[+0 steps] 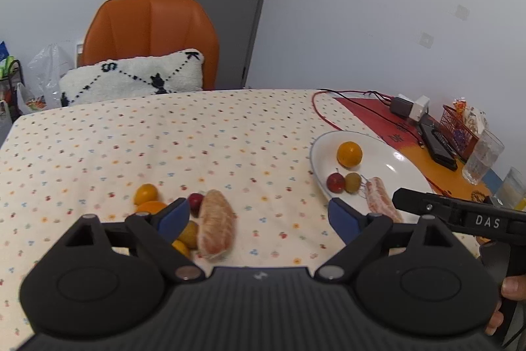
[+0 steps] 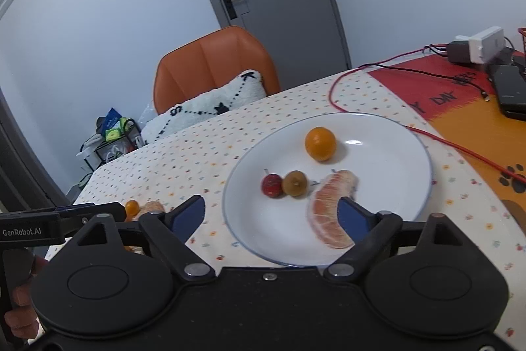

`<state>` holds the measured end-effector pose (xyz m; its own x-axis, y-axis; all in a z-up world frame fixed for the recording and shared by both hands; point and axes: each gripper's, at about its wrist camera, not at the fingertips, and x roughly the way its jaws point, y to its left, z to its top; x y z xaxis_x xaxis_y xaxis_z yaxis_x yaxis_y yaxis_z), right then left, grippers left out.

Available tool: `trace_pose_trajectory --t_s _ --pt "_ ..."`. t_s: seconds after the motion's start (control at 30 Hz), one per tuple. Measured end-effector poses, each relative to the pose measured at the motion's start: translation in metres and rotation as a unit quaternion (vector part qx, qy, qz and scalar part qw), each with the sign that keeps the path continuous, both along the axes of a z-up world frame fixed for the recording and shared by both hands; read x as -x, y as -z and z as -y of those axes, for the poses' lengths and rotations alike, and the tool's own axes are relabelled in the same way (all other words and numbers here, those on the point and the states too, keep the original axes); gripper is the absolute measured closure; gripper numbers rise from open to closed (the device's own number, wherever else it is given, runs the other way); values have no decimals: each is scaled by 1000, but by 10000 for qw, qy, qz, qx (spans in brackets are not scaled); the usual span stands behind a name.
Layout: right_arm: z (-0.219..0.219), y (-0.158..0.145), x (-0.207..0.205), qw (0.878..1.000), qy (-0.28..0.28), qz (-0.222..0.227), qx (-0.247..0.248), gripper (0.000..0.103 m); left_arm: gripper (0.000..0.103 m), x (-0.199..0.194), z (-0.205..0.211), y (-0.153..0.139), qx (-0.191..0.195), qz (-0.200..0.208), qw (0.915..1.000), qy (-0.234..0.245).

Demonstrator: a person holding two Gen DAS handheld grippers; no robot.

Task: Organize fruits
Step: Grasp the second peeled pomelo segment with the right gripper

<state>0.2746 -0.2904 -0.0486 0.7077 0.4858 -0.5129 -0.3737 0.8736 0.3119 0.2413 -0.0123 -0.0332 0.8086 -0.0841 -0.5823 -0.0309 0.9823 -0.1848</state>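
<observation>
Pale pink and membrane-skinned, the peeled grapefruit wedge (image 1: 217, 224) lies on the dotted cloth of the surface (image 1: 230, 134), just ahead of the left hand-held gripper (image 1: 259, 217), whose blue pads are spread wide with nothing between them. Close to its left side sits a cluster of loose fruit: a small red fruit (image 1: 196, 201) touching or nearly touching the wedge, a small orange (image 1: 145, 193) and other orange and yellow pieces partly hidden behind the left pad.

The white plate (image 2: 388, 134) stands well to the right and already carries an orange (image 2: 320, 143), a red fruit (image 2: 271, 185), a brownish-green fruit (image 2: 295, 183) and a second wedge (image 2: 328, 213). The right hand-held gripper (image 2: 274, 213) hangs over the near rim of the plate, also spread open and holding nothing, with one pad just beside that second wedge.

The wedge on the cloth is probably light, soft and juicy, with a thin skin that tears or bursts if squeezed hard. It likely takes best across its thick middle, pads on the two flat faces, closed only until it stops slipping. The tapered ends would bend and offer little to hold. The round fruits look firmer but may roll; closing on their widest part seems safest, and the red one nearby could be nudged away during the approach.
</observation>
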Motion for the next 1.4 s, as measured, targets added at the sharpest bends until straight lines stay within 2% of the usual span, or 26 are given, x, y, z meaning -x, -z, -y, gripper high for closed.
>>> trace_pose_trajectory --t_s 0.37,0.53,0.87,1.03,1.3,1.4 --pt "-25 0 2 9995 -287 -7 -152 0 12 18 -34 1 16 -63 9984 -569" --pt "-40 1 4 9990 -430 18 -144 0 12 25 -52 5 95 -170 9967 -789" --pt "-64 3 6 9971 -730 -24 -215 0 13 37 -71 6 81 -103 9954 -947" --pt "-79 4 7 9958 -902 -31 -177 5 16 40 -79 8 96 -76 9952 -971" --pt "-101 6 6 9935 -1130 -110 -86 22 29 35 -89 16 213 -105 9952 -950" --pt "-110 9 5 9922 -1240 -153 -34 25 34 33 -91 20 256 -145 9953 -925"
